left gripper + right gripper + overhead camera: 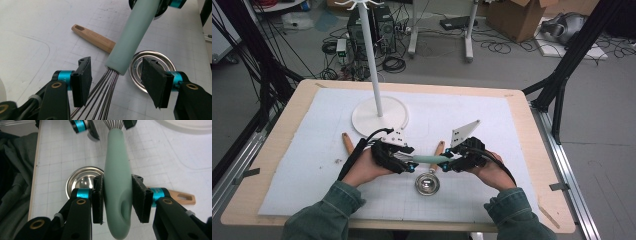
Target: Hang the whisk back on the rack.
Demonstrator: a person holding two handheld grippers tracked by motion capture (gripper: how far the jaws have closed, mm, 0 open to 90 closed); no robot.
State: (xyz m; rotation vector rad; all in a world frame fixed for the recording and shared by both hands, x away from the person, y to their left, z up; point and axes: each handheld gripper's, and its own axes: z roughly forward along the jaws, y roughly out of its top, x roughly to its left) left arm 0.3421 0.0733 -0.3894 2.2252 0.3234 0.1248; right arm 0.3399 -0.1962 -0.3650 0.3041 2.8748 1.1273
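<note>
We hold the whisk above the counter by its mint handle, pinched in our right claw, while our left claw, spread around the wires without gripping, must next squeeze them to take over.

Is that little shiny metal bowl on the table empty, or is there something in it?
Empty: the metal bowl sits upright on the mat, its shiny bare inside showing in the right gripper view.

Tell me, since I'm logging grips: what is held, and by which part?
The right gripper clamps the whisk by its green handle, near the hole end. The left gripper straddles the wires, not pressing them.
</note>
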